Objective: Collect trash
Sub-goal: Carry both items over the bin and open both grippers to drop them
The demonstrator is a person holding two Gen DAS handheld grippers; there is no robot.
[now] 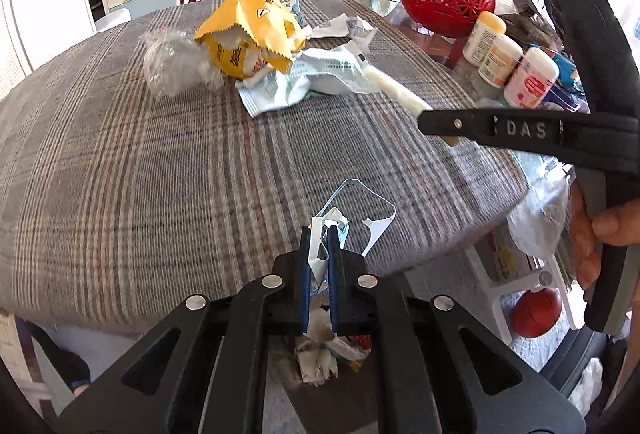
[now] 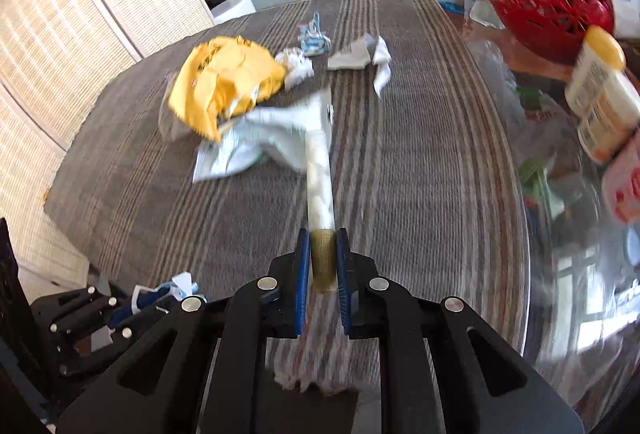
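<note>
Left gripper (image 1: 322,234) closed on one torn white-blue wrapper (image 1: 352,210) above table edge, right gripper (image 2: 323,238) clamped on one long white tube (image 2: 319,178), one yellow bag (image 1: 252,30) and one pale green packet (image 1: 316,76) left on striped cloth (image 1: 140,162), three bottles (image 1: 508,62) counted beside one red basket (image 1: 448,4).

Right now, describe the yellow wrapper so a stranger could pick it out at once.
Start at the plaid tablecloth covering the table, then find the heap of litter at its far middle. The yellow wrapper sits on top of that heap, torn open with zigzag edges, beside a clear plastic bag and over a pale green packet. It is the only bright yellow piece there.
</note>
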